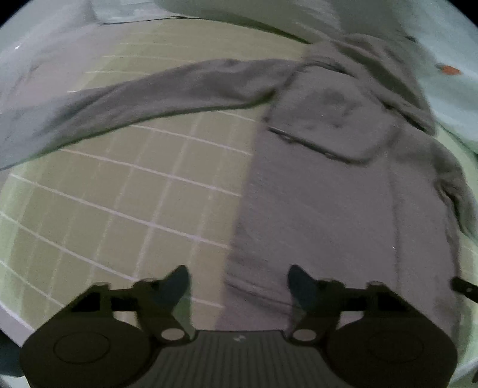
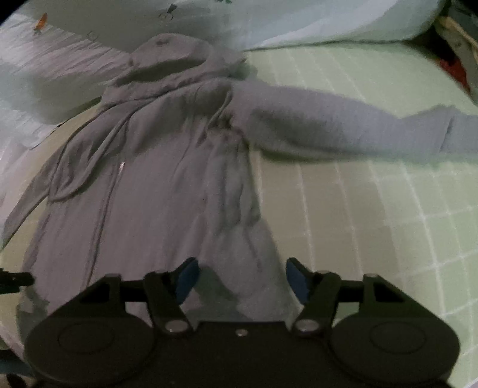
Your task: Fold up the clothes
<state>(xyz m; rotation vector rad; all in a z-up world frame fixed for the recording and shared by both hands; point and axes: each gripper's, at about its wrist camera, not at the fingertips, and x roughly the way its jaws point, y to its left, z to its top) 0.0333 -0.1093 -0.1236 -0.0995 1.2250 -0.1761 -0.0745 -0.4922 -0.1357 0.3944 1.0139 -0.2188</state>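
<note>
A grey hooded jacket (image 1: 328,194) lies flat on the green checked sheet (image 1: 119,194), hood (image 1: 358,50) at the far end. In the left wrist view one sleeve (image 1: 164,89) stretches out to the left. My left gripper (image 1: 239,280) hangs open just above the jacket's near left hem corner, nothing pinched. In the right wrist view the jacket (image 2: 149,194) fills the left and middle, with its hood (image 2: 170,56) far off and the other sleeve (image 2: 328,125) reaching right. My right gripper (image 2: 242,277) stands open over the near right hem, where the cloth is bunched.
Pale rumpled bedding (image 2: 298,21) lies beyond the hood and along the jacket's far side (image 1: 433,35). A small orange thing (image 2: 40,21) rests on it. Checked sheet (image 2: 388,209) shows bare beside each sleeve. A dark tip of the other gripper (image 1: 463,288) shows at the frame edge.
</note>
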